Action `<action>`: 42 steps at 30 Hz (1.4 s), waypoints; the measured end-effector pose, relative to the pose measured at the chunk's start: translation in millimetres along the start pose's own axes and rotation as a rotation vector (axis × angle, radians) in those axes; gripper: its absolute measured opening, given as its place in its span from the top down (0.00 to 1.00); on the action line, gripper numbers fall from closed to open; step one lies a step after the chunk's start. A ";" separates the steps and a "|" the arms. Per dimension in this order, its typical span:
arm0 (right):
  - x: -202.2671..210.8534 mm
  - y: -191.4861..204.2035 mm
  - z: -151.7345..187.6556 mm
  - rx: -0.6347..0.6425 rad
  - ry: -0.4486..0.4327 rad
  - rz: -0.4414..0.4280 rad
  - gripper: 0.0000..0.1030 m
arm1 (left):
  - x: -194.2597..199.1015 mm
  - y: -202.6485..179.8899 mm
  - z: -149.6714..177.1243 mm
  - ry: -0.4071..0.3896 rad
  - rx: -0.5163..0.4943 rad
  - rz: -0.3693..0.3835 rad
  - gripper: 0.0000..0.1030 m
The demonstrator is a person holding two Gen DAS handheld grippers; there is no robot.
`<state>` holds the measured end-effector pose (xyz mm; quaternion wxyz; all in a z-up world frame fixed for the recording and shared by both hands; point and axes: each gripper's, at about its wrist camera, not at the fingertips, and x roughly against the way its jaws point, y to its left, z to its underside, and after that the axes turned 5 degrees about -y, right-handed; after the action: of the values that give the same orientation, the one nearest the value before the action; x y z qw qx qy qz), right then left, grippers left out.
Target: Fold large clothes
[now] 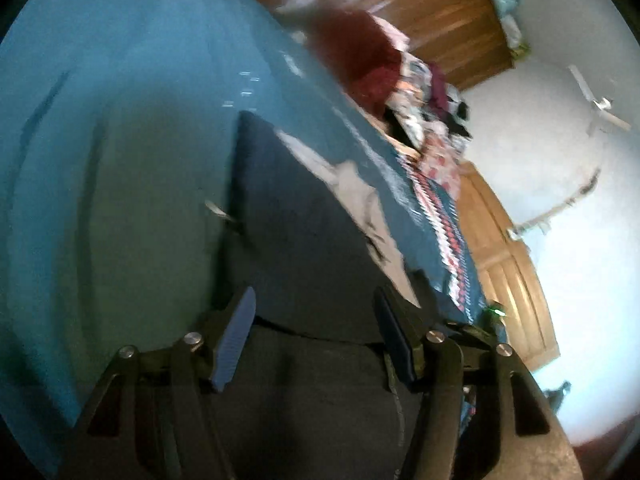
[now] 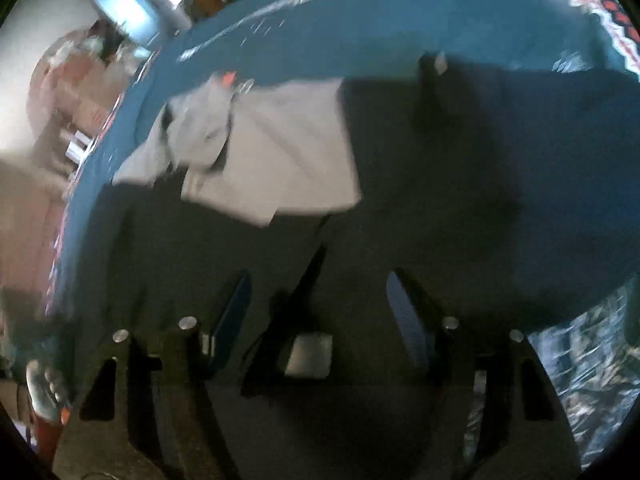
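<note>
A dark navy garment (image 1: 304,248) lies spread on a teal bedspread (image 1: 120,120), with a pale grey lining or pocket patch (image 1: 352,196) showing along its far edge. My left gripper (image 1: 316,336) is open, its blue-padded fingers (image 1: 236,340) wide apart over the garment's near edge with nothing between them. In the right wrist view the same dark garment (image 2: 460,184) fills the middle, the grey patch (image 2: 280,148) turned out on top. My right gripper (image 2: 320,316) is open just above the dark cloth. Both views are motion-blurred.
The teal bedspread (image 2: 360,20) has a red-and-white patterned border (image 1: 448,232). A pile of mixed clothes with a dark red item (image 1: 360,56) sits at the bed's far end. Wooden furniture (image 1: 440,12) and a pale wall (image 1: 560,152) stand beyond. Patterned floor (image 2: 592,352) shows at right.
</note>
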<state>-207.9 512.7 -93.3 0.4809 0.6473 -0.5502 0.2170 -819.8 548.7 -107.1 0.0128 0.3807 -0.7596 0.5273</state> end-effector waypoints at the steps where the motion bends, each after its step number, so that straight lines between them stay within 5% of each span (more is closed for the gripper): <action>1: 0.4 -1.9 4.1 -0.012 0.003 -0.011 0.33 | 1.3 -4.3 1.7 0.011 -0.013 0.015 0.39; 9: 2.5 -15.9 28.3 -0.221 0.025 -0.224 0.33 | -3.7 -14.4 23.0 0.161 -0.136 -0.132 0.39; 20: 32.6 -28.6 26.1 -0.303 -0.058 -0.235 0.35 | -36.6 6.8 12.5 0.176 -0.011 -0.058 0.38; 31: -13.6 -4.0 18.4 -0.257 0.076 -0.315 0.35 | -47.0 16.9 8.5 0.122 0.051 -0.086 0.37; 33: -19.2 0.8 15.0 -0.237 0.083 -0.307 0.47 | -50.3 16.4 8.8 0.124 0.054 -0.093 0.37; 34: -19.5 2.9 12.6 -0.230 0.079 -0.304 0.77 | -50.6 17.8 8.1 0.122 0.055 -0.094 0.37; 35: -16.1 8.2 5.4 -0.212 0.061 -0.306 0.91 | -51.0 17.5 7.9 0.119 0.058 -0.095 0.37; 42: 82.6 42.7 -54.5 0.059 -0.270 -0.452 0.93 | -49.5 22.2 17.1 0.092 0.043 -0.075 0.38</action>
<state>-208.9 520.9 14.2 0.4203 0.7905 -0.4444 0.0315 -791.2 566.2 -153.1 0.0592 0.3846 -0.7317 0.5596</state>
